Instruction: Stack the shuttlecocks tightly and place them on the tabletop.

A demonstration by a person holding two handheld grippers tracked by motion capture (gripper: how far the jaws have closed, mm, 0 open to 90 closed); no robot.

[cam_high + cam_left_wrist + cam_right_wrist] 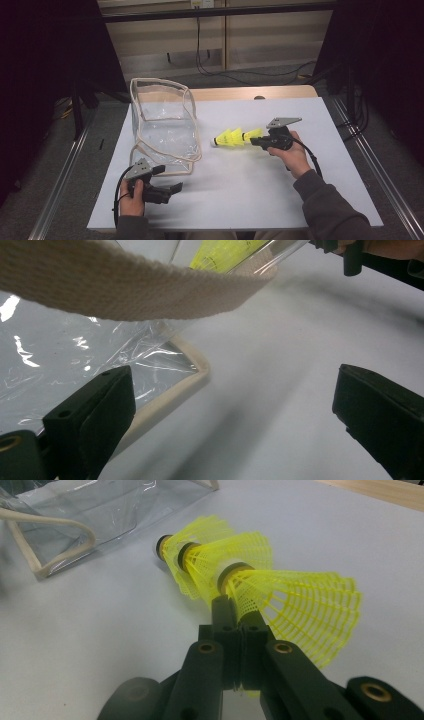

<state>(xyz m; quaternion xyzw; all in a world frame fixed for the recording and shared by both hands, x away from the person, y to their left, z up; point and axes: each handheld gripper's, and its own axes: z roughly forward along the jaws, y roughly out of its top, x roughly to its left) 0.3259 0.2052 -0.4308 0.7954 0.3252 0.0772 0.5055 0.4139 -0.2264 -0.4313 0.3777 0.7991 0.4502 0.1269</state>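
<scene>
So from where I'm driving this, the landmark is the clear bag [162, 125] with the cream webbing trim, sitting on the white table [240, 195]. My right gripper [256, 141] is off to the right of the bag, and its jaws are pinched together on the skirt of the nearest yellow shuttlecock; the stack of shuttlecocks [232, 137] is three nested together, cork end pointing back toward the bag, just beside its right edge. In the right gripper view the stack [240, 575] sticks straight out from the jaws. My left gripper [170, 190] sits just in front of the bag's near corner, jaws wide apart with nothing between them, close to the bag's strap [125, 285]
</scene>
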